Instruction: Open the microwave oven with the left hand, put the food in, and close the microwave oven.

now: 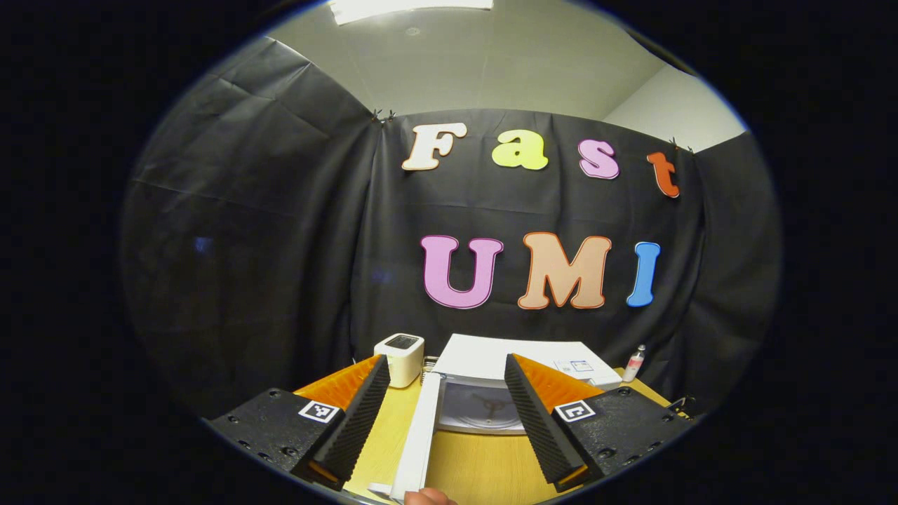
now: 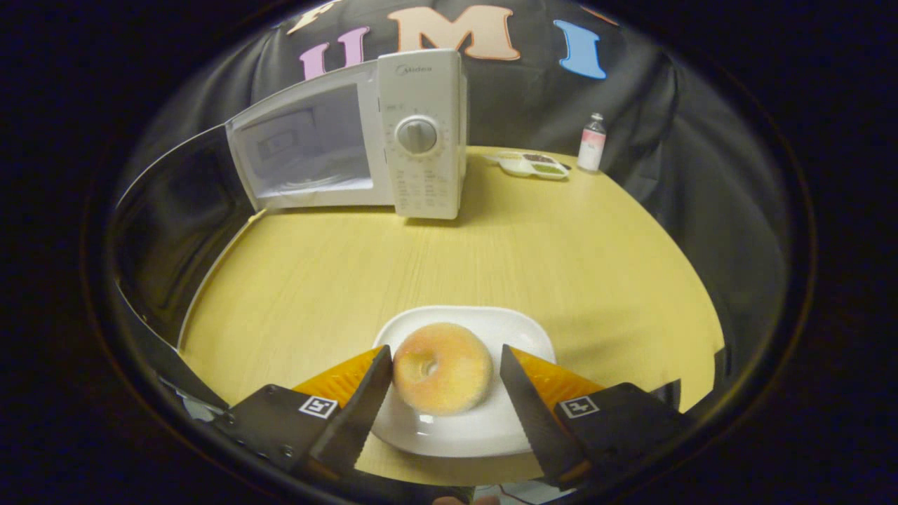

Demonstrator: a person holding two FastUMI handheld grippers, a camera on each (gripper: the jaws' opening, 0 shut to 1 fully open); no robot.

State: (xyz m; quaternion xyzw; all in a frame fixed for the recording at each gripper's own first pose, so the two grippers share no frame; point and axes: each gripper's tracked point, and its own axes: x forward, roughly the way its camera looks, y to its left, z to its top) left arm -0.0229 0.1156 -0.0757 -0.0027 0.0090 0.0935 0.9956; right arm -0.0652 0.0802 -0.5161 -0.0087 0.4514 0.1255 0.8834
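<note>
Right gripper [image 2: 445, 368] spread wide around the donut [image 2: 442, 376] on its plate [image 2: 459, 428], not pinching — left gripper [image 1: 447, 382] gapes empty at the open microwave [image 1: 491, 393].

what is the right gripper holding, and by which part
Nothing yet: the right gripper is open, its fingers flanking the doughnut on the white plate.

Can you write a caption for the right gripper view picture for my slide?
Open right gripper straddles a peach on a white plate, with the microwave oven door swung open behind.
</note>
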